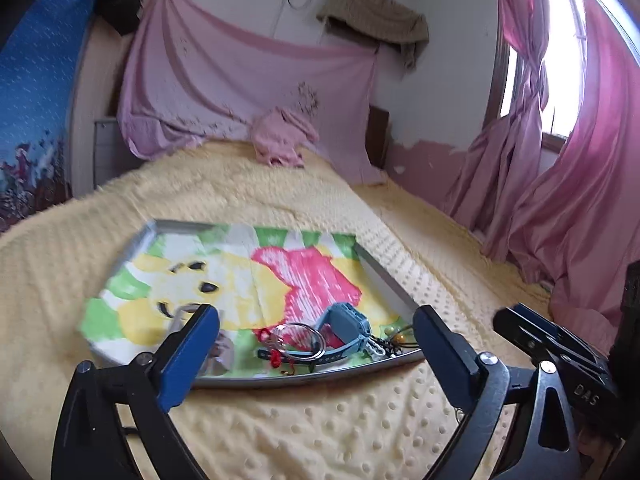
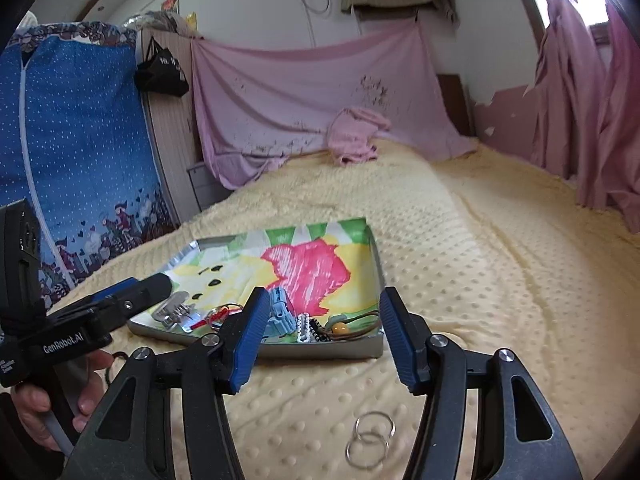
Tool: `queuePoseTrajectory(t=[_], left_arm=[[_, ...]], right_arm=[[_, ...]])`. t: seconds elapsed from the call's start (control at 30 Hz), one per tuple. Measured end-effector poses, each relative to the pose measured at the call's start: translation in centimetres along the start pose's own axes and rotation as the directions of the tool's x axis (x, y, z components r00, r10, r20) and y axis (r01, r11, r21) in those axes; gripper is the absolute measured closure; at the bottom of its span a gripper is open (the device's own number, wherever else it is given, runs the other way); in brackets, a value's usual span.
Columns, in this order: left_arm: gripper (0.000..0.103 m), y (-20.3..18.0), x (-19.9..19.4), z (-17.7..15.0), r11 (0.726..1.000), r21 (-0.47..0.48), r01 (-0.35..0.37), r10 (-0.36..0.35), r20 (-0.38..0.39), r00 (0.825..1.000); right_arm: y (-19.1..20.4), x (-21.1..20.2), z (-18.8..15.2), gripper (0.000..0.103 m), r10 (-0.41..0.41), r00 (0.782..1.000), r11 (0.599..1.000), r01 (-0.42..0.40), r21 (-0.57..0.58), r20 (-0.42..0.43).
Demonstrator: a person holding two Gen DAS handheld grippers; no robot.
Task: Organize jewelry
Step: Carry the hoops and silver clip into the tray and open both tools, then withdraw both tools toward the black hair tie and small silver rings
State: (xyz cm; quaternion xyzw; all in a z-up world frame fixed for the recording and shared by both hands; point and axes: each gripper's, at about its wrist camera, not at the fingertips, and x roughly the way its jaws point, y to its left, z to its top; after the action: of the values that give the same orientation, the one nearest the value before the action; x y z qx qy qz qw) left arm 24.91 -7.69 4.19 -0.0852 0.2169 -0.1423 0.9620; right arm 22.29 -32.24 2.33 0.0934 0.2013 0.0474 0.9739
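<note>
A metal tray [image 1: 384, 270] lined with a cartoon cloth lies on the yellow bed; it also shows in the right wrist view [image 2: 344, 350]. At its near edge lie a blue watch [image 1: 346, 322] [image 2: 280, 312], a silver bangle [image 1: 298, 340], a red cord [image 1: 276, 356], a white chain [image 1: 376, 348] [image 2: 303, 326], beads [image 2: 340, 327] and a silver clasp piece [image 2: 176, 312]. Two silver rings [image 2: 370, 438] lie on the blanket in front of the tray. My left gripper [image 1: 316, 344] is open just before the tray. My right gripper [image 2: 320, 328] is open above the blanket, behind the rings.
The yellow dotted blanket [image 1: 320, 432] covers the bed. A pink cloth bundle [image 1: 282, 136] lies at the far end. Pink curtains [image 1: 568, 200] hang on the right, a blue wardrobe cover [image 2: 76, 140] on the left. The other gripper [image 1: 560, 356] [image 2: 100, 316] shows in each view.
</note>
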Motion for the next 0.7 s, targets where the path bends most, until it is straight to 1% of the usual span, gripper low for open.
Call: queuePoseTrajectory(t=[0.03,0.07,0.13,0.2,0.23,0.27,0.37,0.43,0.57,0.7], left_arm=[[0.0,0.1,-0.8,0.0,1.0,0.002,-0.011,0.011,0.016,1.0],[0.0,0.2,-1.6,-0.1,1.0,0.002,-0.021,0.021,0.029,0.999],[0.0,0.4,-3.3,-0.2,0.999,0.006,-0.04,0.039,0.048,0.998],[0.0,0.5,-4.9,-0.5,0.997,0.016,-0.071,0.069,0.072,0.995],[0.0,0.6,-5.9,-0.7,0.996,0.022,-0.087,0.085,0.087,0.993],[0.0,0.7,-6.5,-0.9,0.995,0.023,-0.096,0.093,0.095,0.991],[0.0,1.1,-8.6,-1.5,0.991,0.028,-0.134,0.13,0.106,0.986],[0.0,1.4,-9.6,-2.0,0.989,0.026,-0.146,0.142,0.107,0.984],[0.0,1.7,-11.1,-3.5,0.982,0.06,-0.178,0.173,0.089,0.981],[0.0,2.3,-11.6,-5.0,0.975,0.074,-0.21,0.205,0.064,0.977]], right_arm=[[0.1,-1.0,-0.1,0.033,-0.002,1.0,1.0,0.002,0.005,0.018],[0.2,-1.6,-0.2,0.029,-0.001,1.0,1.0,0.001,0.009,0.028],[0.4,-3.2,-0.4,0.028,-0.002,0.999,1.0,0.002,0.012,0.049],[0.9,-4.5,-0.8,0.018,-0.002,0.998,1.0,0.001,0.007,0.062],[1.2,-5.4,-1.1,0.008,-0.002,0.997,1.0,0.002,0.002,0.072],[1.4,-5.8,-1.3,0.005,-0.004,0.997,1.0,0.004,0.001,0.08],[2.0,-7.6,-2.2,0.005,-0.013,0.996,1.0,0.013,0.003,0.093],[2.1,-8.6,-2.8,0.005,-0.021,0.995,1.0,0.02,0.01,0.098],[2.4,-9.4,-3.9,0.005,-0.034,0.997,0.999,0.035,-0.005,0.073],[2.6,-9.4,-4.9,0.005,-0.031,0.999,0.999,0.032,-0.013,0.04]])
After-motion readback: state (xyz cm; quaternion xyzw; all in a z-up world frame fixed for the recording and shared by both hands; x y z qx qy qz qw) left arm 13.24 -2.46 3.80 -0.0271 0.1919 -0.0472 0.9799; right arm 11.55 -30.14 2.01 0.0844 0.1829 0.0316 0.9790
